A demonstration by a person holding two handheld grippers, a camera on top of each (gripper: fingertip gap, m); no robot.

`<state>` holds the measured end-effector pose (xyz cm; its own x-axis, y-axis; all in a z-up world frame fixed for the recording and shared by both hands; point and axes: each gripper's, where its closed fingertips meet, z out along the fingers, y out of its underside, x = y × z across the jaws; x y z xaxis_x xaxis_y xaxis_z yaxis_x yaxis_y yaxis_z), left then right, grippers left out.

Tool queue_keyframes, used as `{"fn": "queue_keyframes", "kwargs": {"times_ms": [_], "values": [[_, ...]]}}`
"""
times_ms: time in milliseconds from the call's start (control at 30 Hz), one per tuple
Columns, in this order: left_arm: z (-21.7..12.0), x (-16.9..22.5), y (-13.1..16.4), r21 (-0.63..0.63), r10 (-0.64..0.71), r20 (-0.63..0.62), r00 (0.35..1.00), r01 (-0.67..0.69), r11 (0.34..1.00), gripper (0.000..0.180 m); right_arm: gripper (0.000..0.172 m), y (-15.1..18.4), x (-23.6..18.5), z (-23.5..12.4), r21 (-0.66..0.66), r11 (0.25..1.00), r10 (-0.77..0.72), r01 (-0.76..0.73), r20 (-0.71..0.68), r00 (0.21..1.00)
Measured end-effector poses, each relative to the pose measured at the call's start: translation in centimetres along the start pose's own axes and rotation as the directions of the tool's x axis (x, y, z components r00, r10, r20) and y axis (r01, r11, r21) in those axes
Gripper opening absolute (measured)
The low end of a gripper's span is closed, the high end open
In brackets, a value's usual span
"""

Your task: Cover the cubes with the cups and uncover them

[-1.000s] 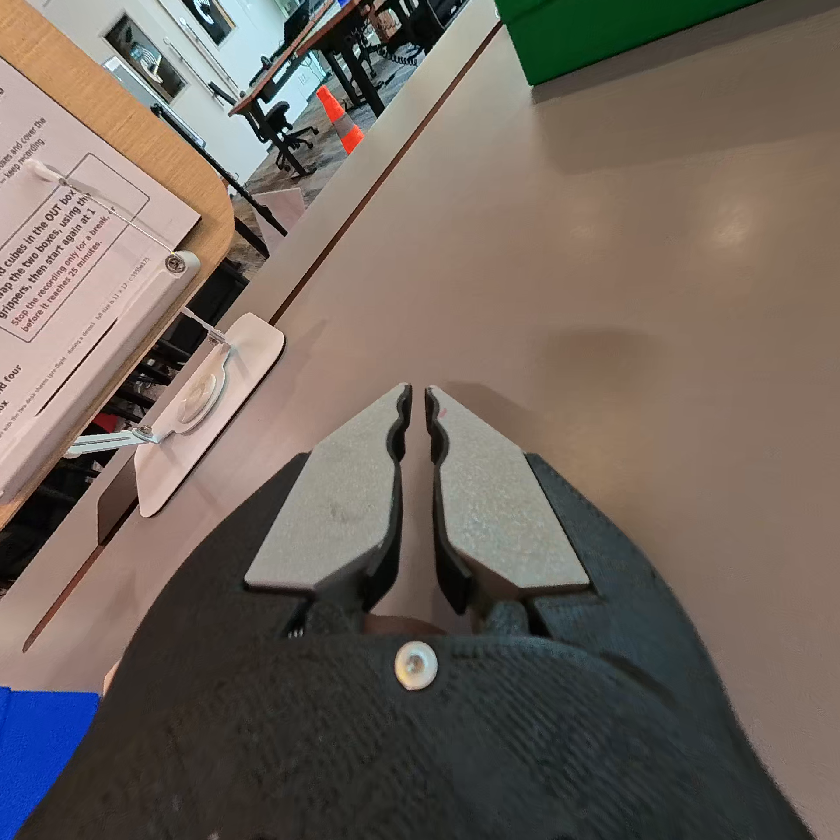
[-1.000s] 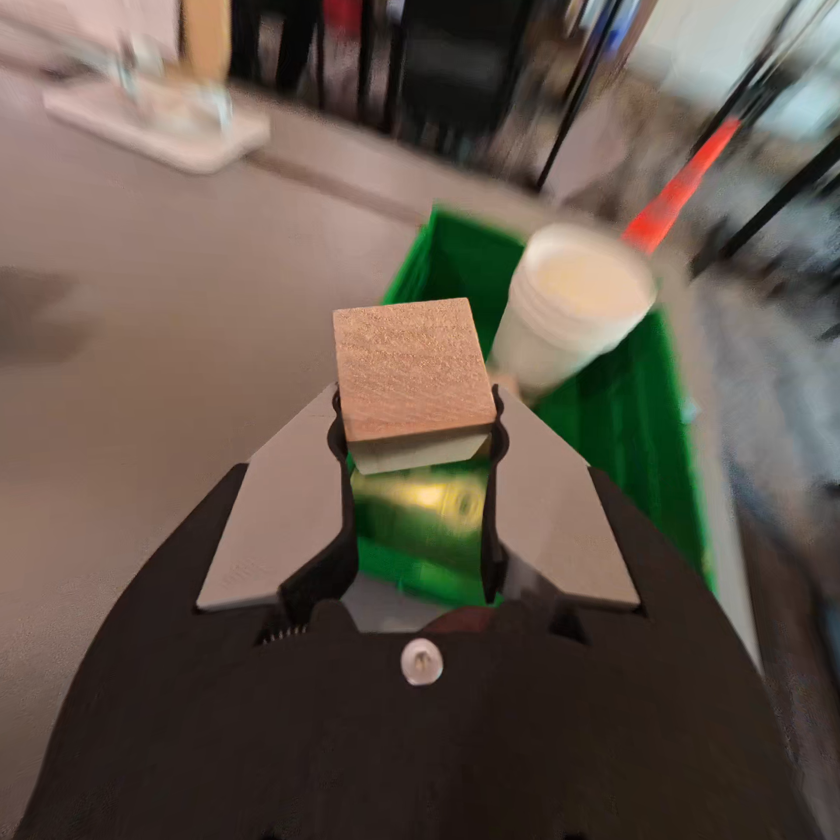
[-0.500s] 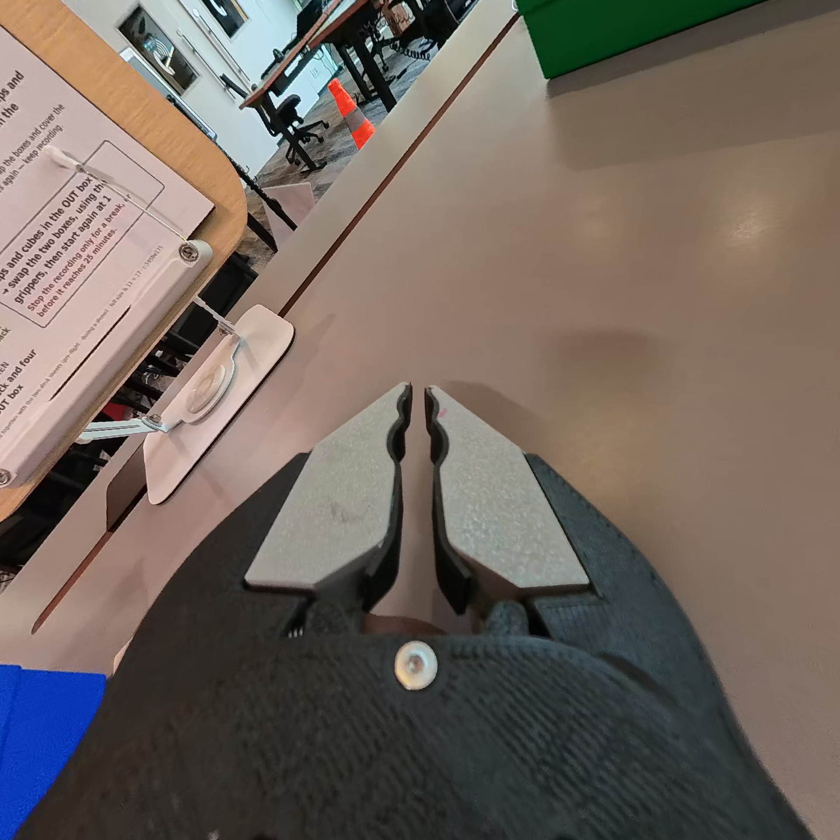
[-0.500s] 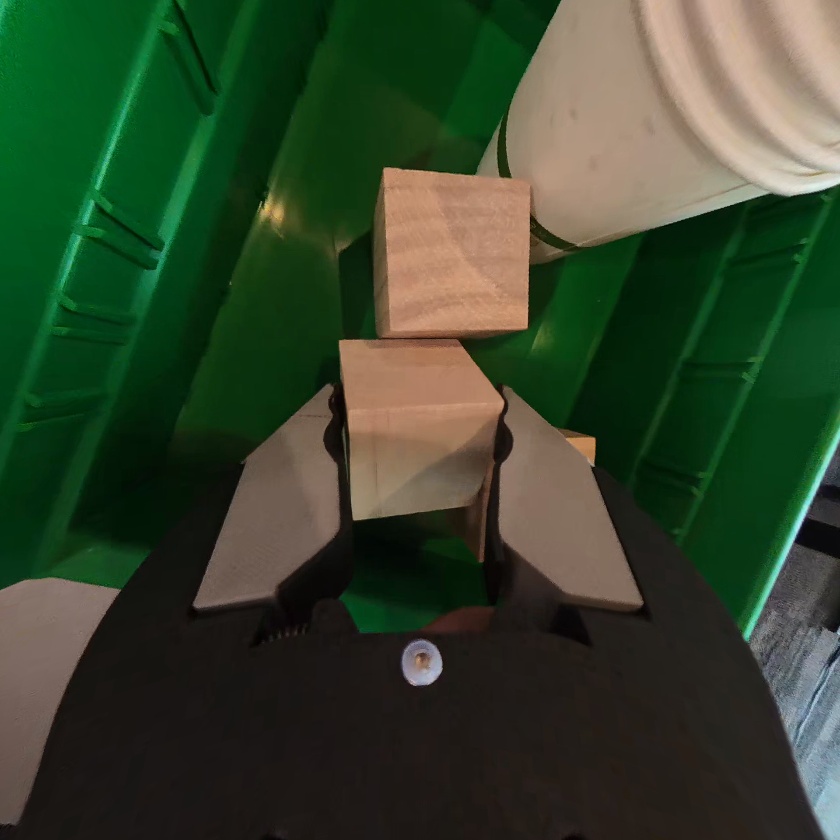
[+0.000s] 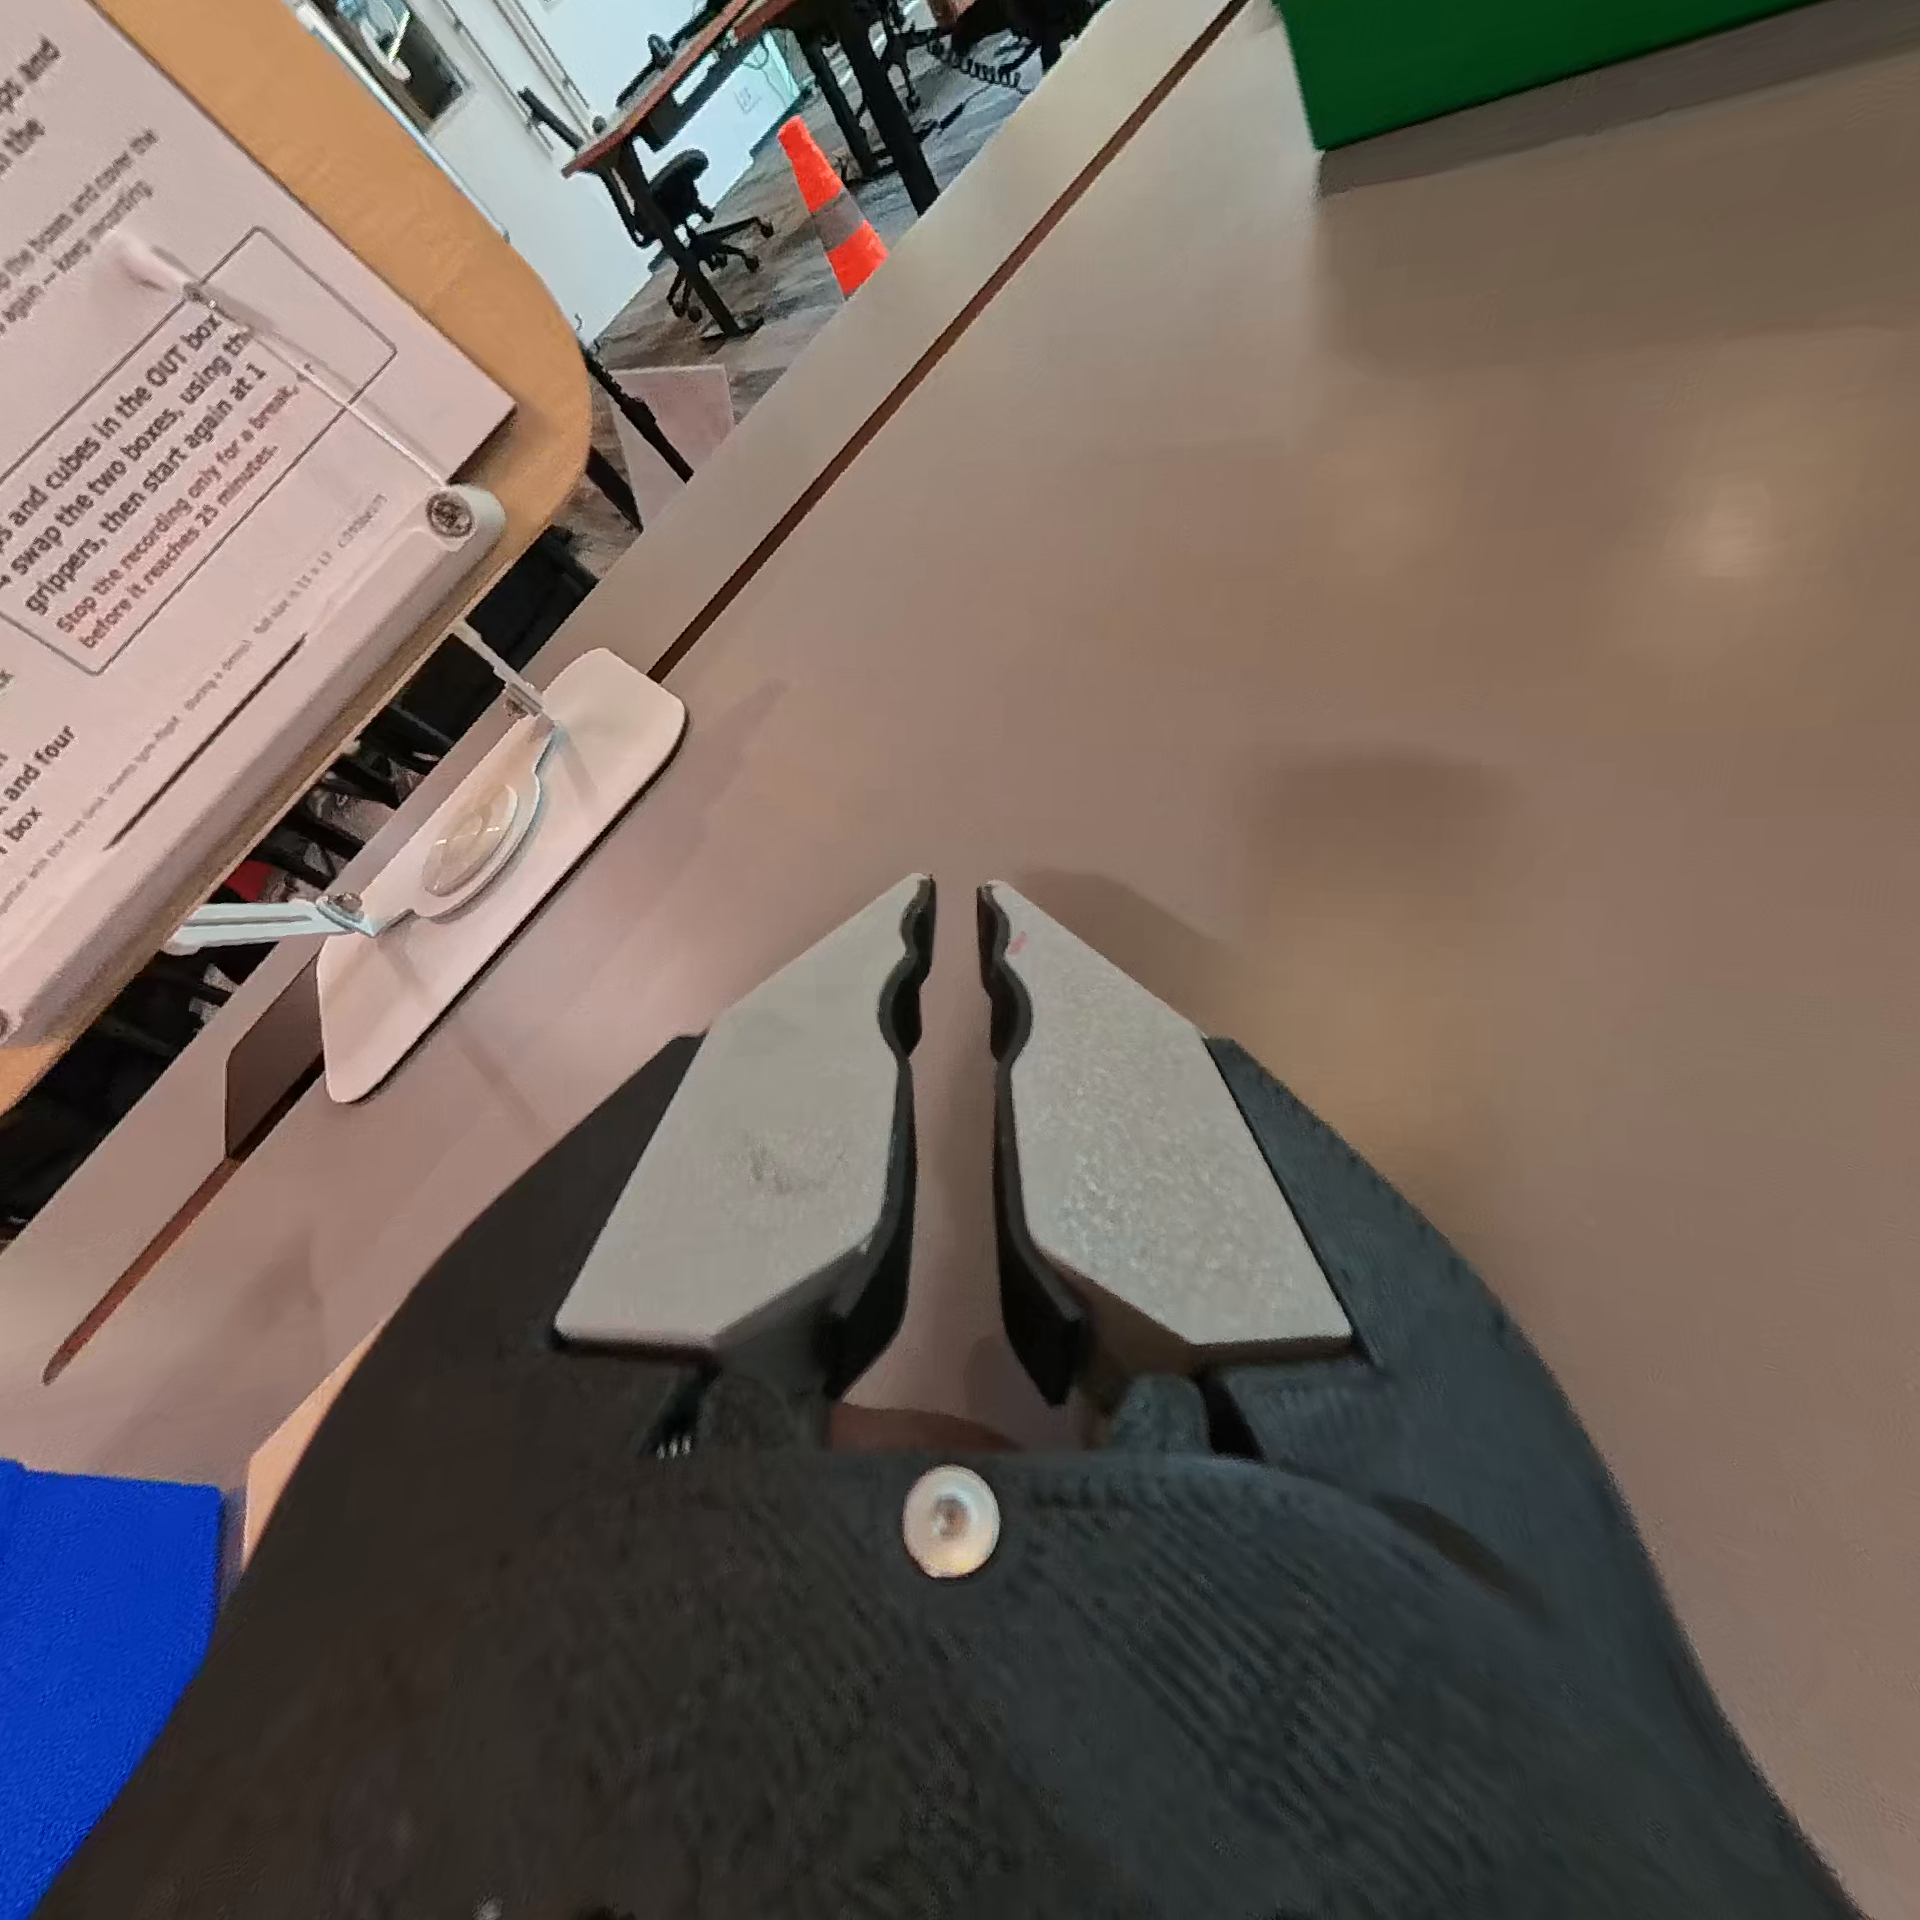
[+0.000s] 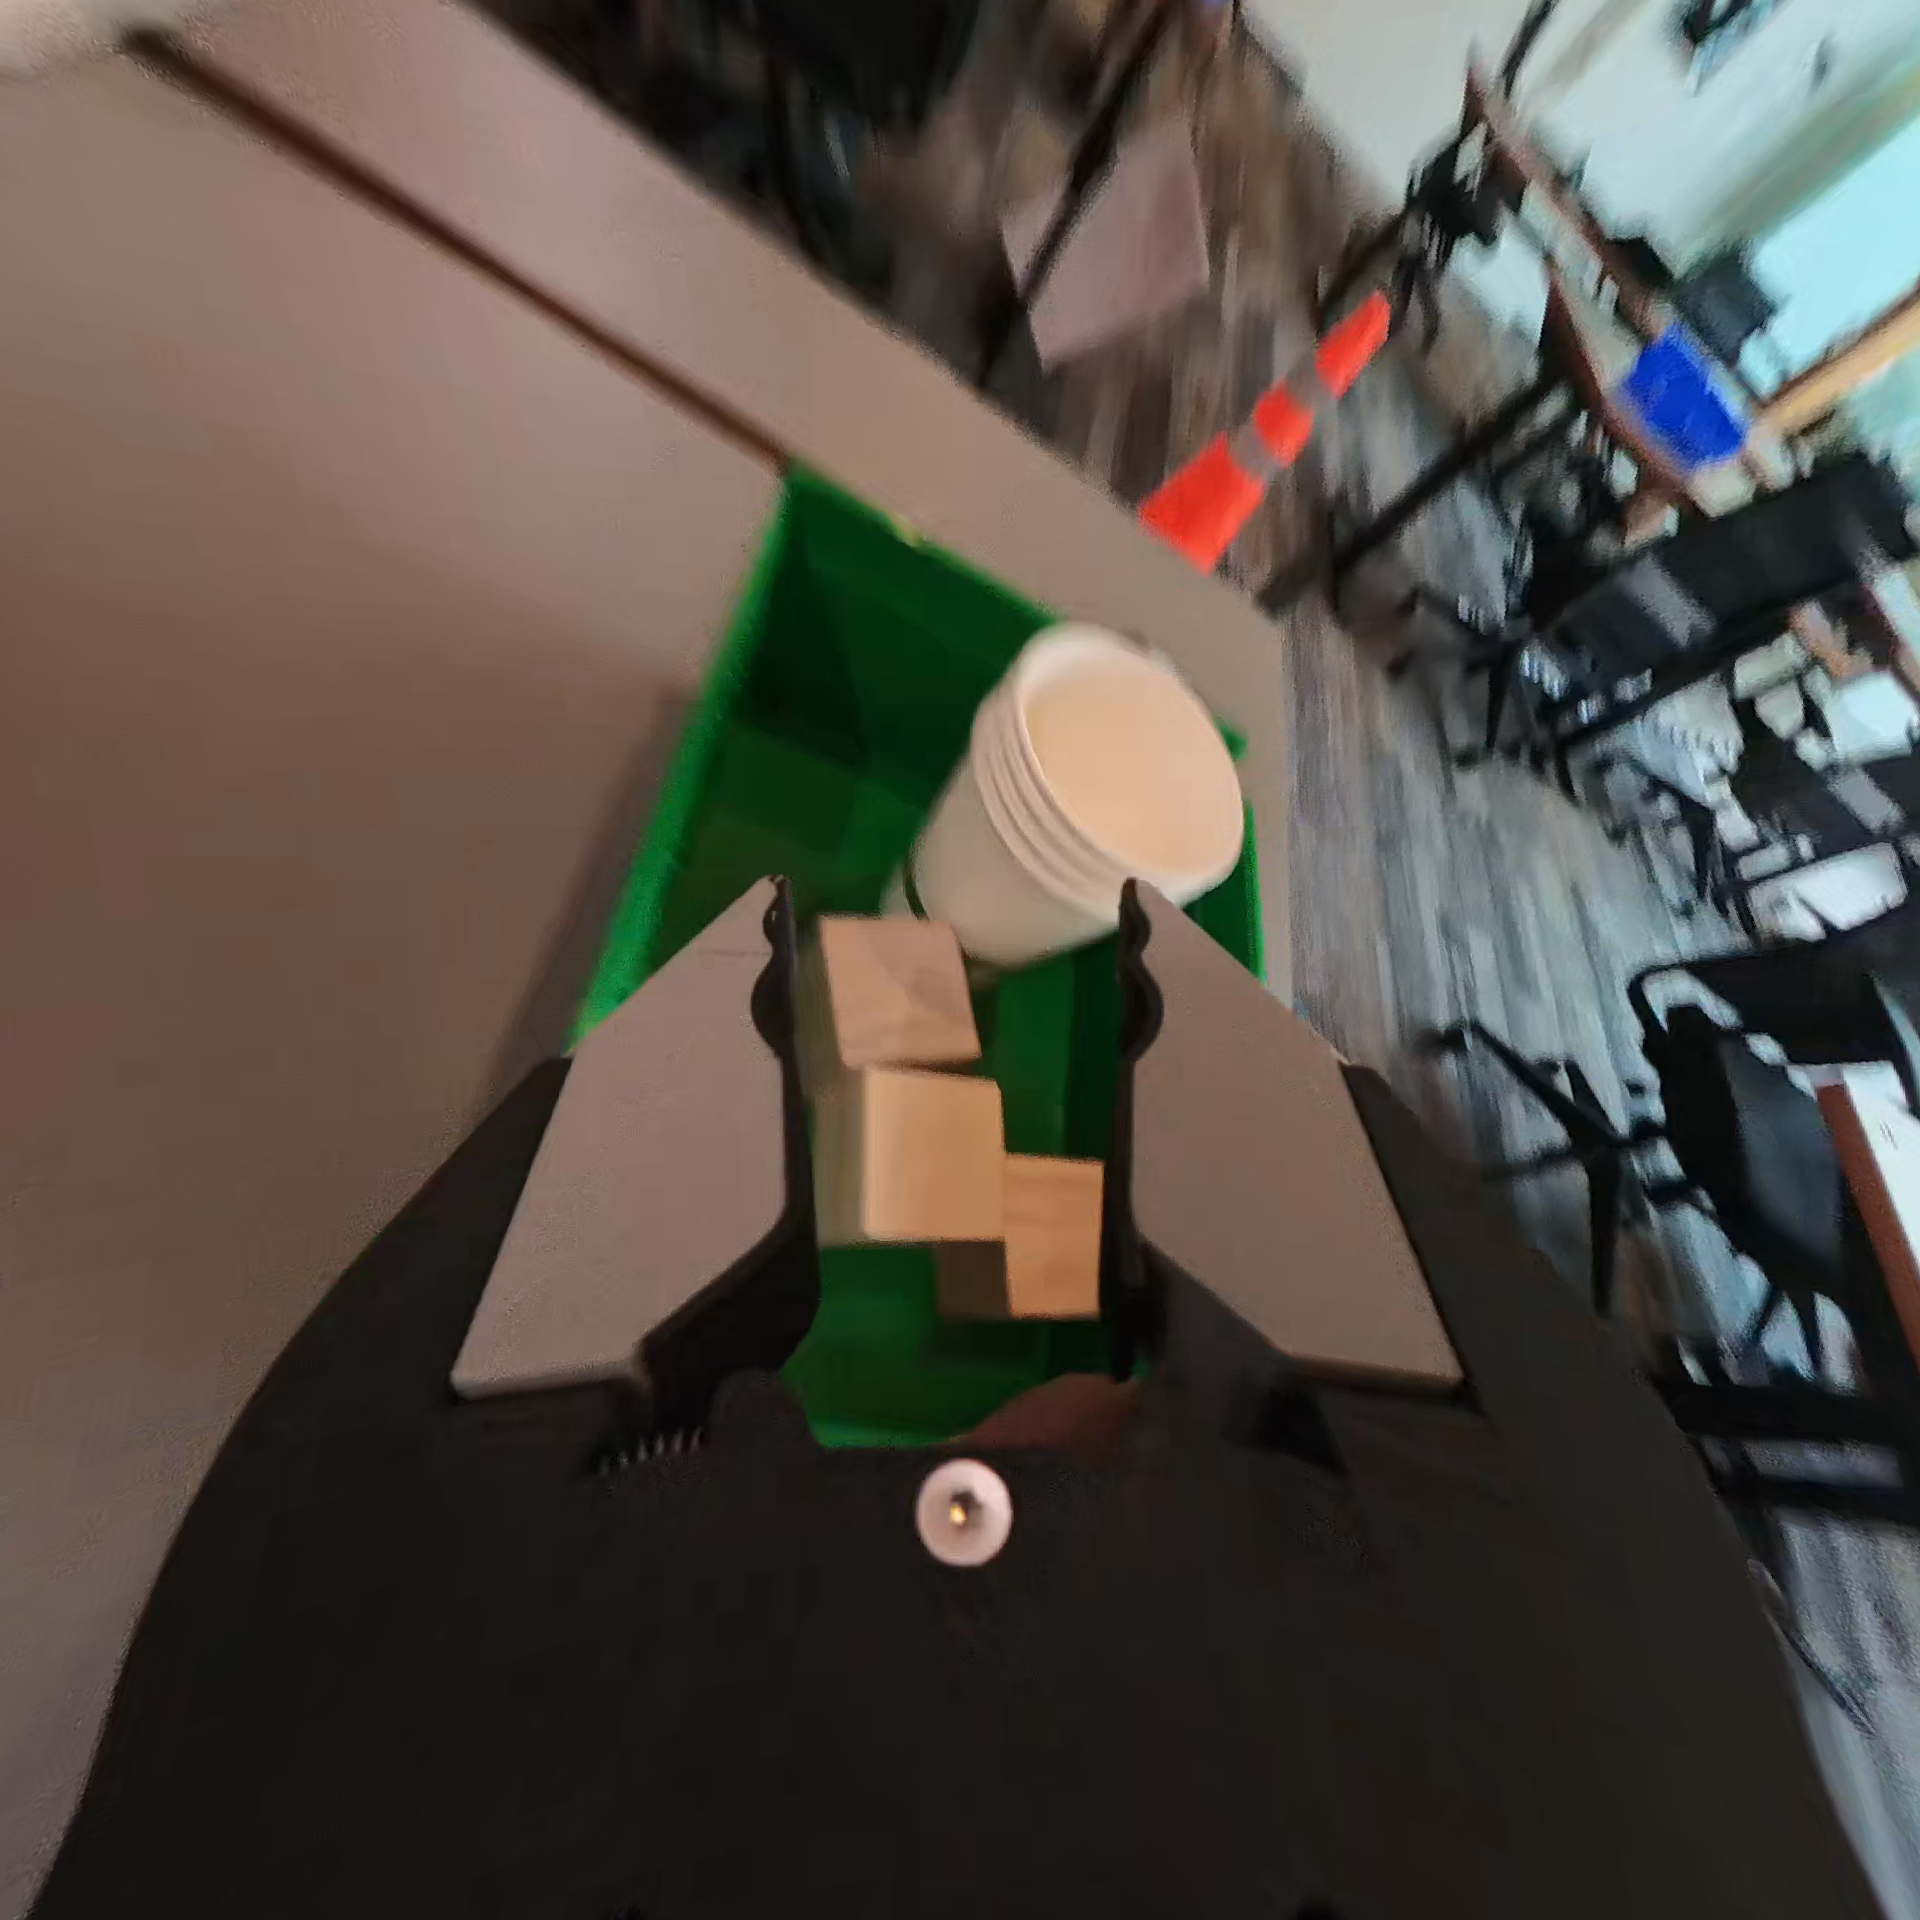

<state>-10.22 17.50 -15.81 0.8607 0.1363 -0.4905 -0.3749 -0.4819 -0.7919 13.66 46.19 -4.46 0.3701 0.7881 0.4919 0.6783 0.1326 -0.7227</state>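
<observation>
My left gripper (image 5: 955,894) hovers low over the bare grey table (image 5: 1351,540), its fingers drawn together to a narrow slit with nothing between them. My right gripper (image 6: 953,894) is open above the green bin (image 6: 810,644) and holds nothing. Three wooden cubes lie loose in the bin below it: one (image 6: 899,997) nearest the cups, one (image 6: 930,1169) in the middle, one (image 6: 1049,1236) to the right. A stack of white paper cups (image 6: 1101,800) leans in the bin's far end. The bin's corner also shows in the left wrist view (image 5: 1507,62).
A document stand with a printed sheet (image 5: 208,468) and its white base (image 5: 499,862) sits at the table's left edge. A blue bin (image 5: 94,1662) is at the near left. An orange cone (image 6: 1268,426), chairs and desks stand on the floor beyond the table.
My right gripper carried a cube down into the green bin, opened and let it go, then rose out of the bin. My left gripper's slit widened slightly; it drifted a little.
</observation>
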Motion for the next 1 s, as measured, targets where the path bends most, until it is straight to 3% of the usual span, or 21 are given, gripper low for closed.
{"fn": "queue_keyframes", "kwargs": {"times_ms": [133, 200, 300, 433, 533, 633, 767, 1000], "values": [[0.1, -1.2, 0.3, -0.012, -0.079, 0.036, 0.996, 0.080, 0.997, 0.025, 0.064, -9.4, -8.4, -5.9, 0.370, 0.927, -0.029, -0.055, 0.218, 0.975], [-0.2, -2.4, 0.2, 0.007, -0.157, 0.079, 0.984, 0.157, 0.988, 0.065, 0.065, -12.1, -14.1, -7.4, 0.493, 0.865, -0.088, -0.093, 0.331, 0.940], [-0.9, -4.7, 0.3, 0.068, -0.309, 0.128, 0.942, 0.303, 0.951, 0.081, 0.091, -12.4, -22.3, -4.1, 0.446, 0.891, -0.137, -0.084, 0.441, 0.887], [-2.3, -8.8, 2.3, 0.073, -0.422, 0.274, 0.864, 0.419, 0.905, 0.095, 0.116, -10.9, -29.7, 3.0, 0.302, 0.942, -0.053, -0.145, 0.561, 0.826], [-4.1, -11.3, 3.1, 0.089, -0.478, 0.343, 0.809, 0.478, 0.874, 0.101, 0.123, -9.2, -31.2, 6.8, 0.237, 0.963, -0.020, -0.128, 0.535, 0.845], [-5.3, -12.8, 3.8, 0.097, -0.520, 0.370, 0.770, 0.525, 0.846, 0.101, 0.127, -9.3, -30.8, 7.4, 0.247, 0.963, -0.030, -0.104, 0.485, 0.874], [-4.7, -13.1, 7.9, -0.048, -0.528, 0.405, 0.747, 0.594, 0.803, 0.105, 0.122, -9.7, -30.1, 6.6, 0.280, 0.944, 0.006, -0.175, 0.516, 0.857], [-3.3, -10.8, 12.4, -0.271, -0.537, 0.348, 0.768, 0.631, 0.727, 0.086, 0.118, -8.9, -29.7, 6.8, 0.218, 0.952, 0.060, -0.215, 0.557, 0.828]]}}
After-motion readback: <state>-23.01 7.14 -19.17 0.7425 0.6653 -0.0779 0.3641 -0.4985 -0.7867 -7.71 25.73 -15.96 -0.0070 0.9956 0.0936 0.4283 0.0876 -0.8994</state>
